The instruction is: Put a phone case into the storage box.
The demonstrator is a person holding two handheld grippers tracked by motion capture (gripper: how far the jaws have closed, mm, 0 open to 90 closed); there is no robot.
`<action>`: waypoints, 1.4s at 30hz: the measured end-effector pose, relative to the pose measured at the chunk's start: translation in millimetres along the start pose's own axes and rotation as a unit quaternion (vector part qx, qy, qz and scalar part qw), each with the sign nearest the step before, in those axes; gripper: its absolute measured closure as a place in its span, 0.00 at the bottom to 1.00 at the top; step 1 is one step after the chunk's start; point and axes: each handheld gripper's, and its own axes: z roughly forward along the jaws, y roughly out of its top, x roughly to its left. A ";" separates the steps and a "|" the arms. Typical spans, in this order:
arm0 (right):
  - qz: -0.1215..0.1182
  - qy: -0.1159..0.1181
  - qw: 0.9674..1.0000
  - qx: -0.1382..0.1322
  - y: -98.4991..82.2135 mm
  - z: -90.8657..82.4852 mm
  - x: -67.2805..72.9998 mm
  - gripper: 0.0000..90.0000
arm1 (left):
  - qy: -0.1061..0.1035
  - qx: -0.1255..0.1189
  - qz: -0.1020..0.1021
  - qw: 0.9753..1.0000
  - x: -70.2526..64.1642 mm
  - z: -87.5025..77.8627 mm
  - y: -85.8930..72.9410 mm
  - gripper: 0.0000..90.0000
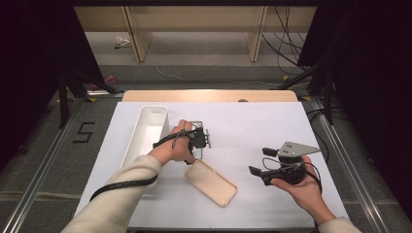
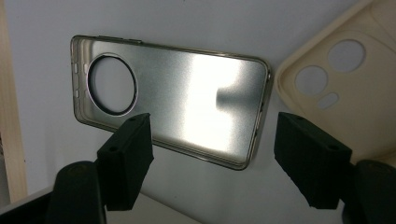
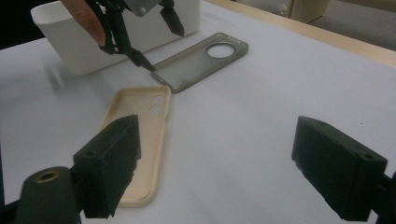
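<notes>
Jaws wide, over grey phone case

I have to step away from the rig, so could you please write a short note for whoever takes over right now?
Left tongs: open, hovering over the near end of the grey translucent phone case, nothing between the jaws.
Right tongs: open and empty, held apart at the right side of the table.
Things: the grey case lies flat, inside up, beside the white bin; the beige phone case lies inside up just in front of it.
Done: nothing that I can tell; both cases are on the table and none shows in the bin.
Left: probably gripping the grey case and moving it, then the beige one.
</notes>
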 end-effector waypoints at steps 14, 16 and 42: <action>0.001 0.000 1.000 -0.001 0.1 -0.2 0.0 0.18 | 0.003 0.022 0.027 0.999 -6.0 18.1 1.9 0.33; 0.002 -0.001 1.000 -0.002 0.1 -0.2 0.0 0.18 | 0.005 0.026 0.033 0.999 -5.9 19.5 1.4 0.33; 0.001 0.001 1.000 -0.001 0.1 -0.2 0.2 0.18 | -0.009 0.022 0.052 0.998 -3.6 33.3 0.6 0.39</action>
